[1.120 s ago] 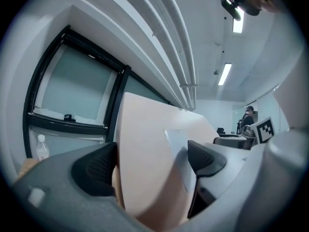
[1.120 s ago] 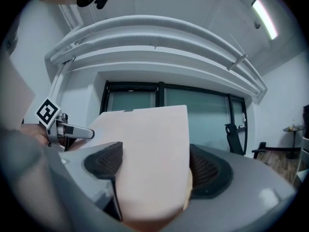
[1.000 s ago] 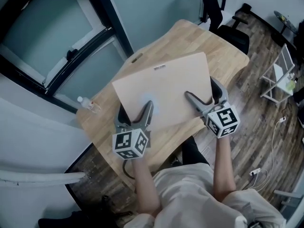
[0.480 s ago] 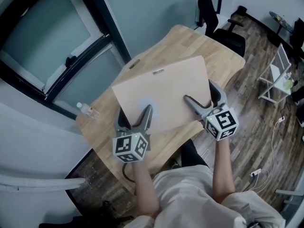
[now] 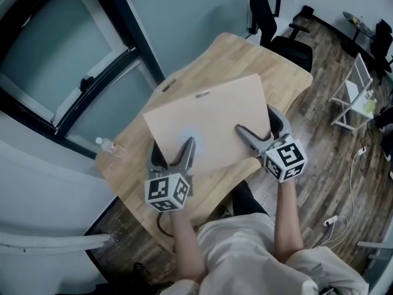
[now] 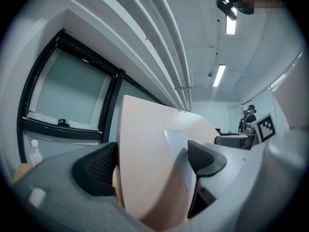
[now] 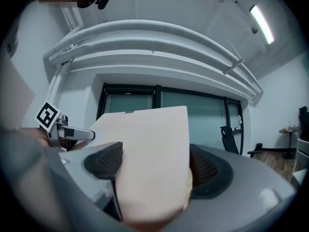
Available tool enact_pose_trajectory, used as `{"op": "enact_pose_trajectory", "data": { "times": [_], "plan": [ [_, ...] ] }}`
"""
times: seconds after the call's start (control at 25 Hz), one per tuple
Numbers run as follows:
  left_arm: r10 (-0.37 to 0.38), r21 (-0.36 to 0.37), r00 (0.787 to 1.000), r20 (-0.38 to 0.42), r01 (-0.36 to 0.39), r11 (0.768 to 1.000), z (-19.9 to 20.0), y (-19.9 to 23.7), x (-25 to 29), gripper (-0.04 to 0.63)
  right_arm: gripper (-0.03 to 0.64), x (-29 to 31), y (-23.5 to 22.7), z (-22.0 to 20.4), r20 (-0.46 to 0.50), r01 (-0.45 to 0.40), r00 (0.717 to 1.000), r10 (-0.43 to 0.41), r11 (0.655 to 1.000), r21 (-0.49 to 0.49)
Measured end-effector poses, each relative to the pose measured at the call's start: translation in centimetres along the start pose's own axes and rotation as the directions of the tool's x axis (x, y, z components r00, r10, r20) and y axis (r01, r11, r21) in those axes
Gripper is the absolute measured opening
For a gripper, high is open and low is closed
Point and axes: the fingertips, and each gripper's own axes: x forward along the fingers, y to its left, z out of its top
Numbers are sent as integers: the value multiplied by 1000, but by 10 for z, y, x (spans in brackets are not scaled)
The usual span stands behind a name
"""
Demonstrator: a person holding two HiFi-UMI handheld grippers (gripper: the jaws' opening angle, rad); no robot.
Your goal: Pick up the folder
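The folder (image 5: 209,125) is a large beige sheet-like cover, held tilted over the wooden table (image 5: 245,51). My left gripper (image 5: 173,157) is shut on its near left edge. At its near right corner, my right gripper (image 5: 263,131) is shut on it as well. In the left gripper view the folder (image 6: 145,124) stands edge-on between the two dark pads, and my left gripper (image 6: 152,161) pinches it. In the right gripper view the folder (image 7: 154,134) fills the gap of my right gripper (image 7: 153,166). The tabletop under the folder is hidden.
A clear water bottle (image 5: 107,147) stands near the table's left edge by the window. A black office chair (image 5: 293,49) sits at the table's far right end. A white wire rack (image 5: 359,94) stands on the wood floor at the right. A person stands far off (image 6: 249,115).
Both grippers keep their hold on the folder, which stays at about the same place over the table. Only the head view has drifted slightly.
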Motion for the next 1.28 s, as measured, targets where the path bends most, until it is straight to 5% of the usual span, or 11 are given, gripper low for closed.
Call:
{"op": "enact_pose_trajectory", "data": {
  "times": [1.28],
  "plan": [
    [-11, 12, 1000, -8, 11, 1000, -2, 7, 14, 459, 430, 9, -5, -6, -4, 4, 1000, -4, 1000, 31]
  ]
}}
